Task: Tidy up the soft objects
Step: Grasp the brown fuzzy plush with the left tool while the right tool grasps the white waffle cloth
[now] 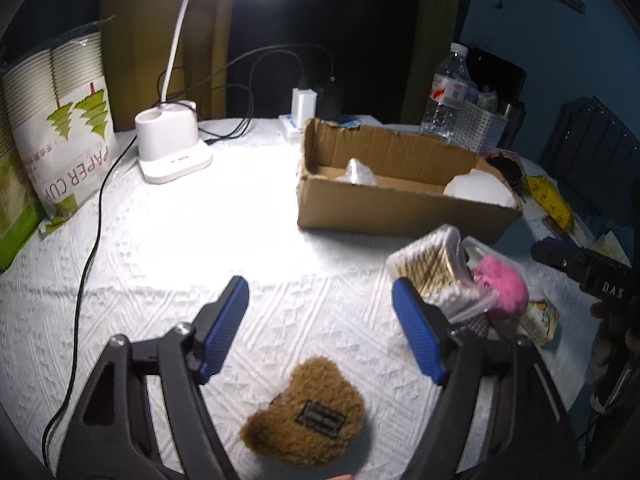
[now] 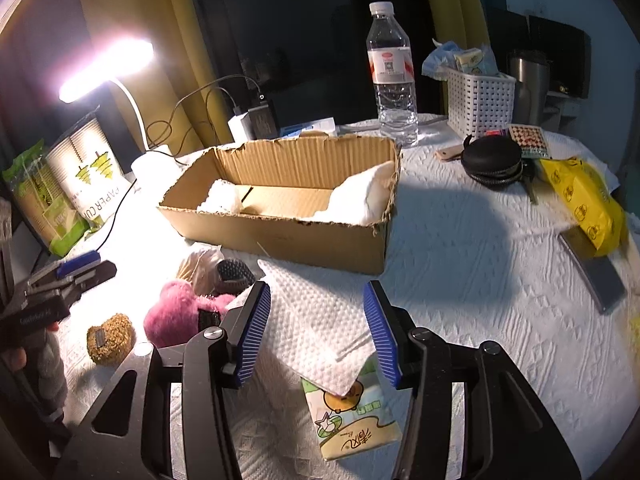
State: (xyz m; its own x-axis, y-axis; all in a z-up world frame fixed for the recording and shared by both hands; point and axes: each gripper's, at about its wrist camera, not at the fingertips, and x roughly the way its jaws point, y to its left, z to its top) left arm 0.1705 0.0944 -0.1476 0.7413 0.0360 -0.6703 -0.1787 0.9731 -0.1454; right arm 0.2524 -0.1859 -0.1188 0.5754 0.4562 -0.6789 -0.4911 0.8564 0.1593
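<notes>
Landmark: cardboard box (image 2: pixel 280 216), open-topped, torn rim, two white soft wads inside at its left and right ends.

Brown plush bear (image 1: pixel 308 412): curly pile, dark sewn label; lies on the cloth well in front of the box, left of the pink toy. Left gripper (image 1: pixel 320 320) hangs over it, jaws wide apart, holding nothing.

Pink plush toy (image 2: pixel 180 312): fuzzy, slumped in front of the box's left corner, against a clear pack of cotton swabs (image 1: pixel 436 276).

White paper towel (image 2: pixel 316 320): dimpled sheet, draped over a tissue pack (image 2: pixel 352 416) in front of the box. Right gripper (image 2: pixel 316 328) straddles it, jaws parted, pads not pressing.

Hard to read: label text on the bear; dark object beside the pink toy.

Surface: white embossed tablecloth (image 2: pixel 480 264). Room: lit desk lamp (image 1: pixel 172 152) left of the box, dark window behind.
</notes>
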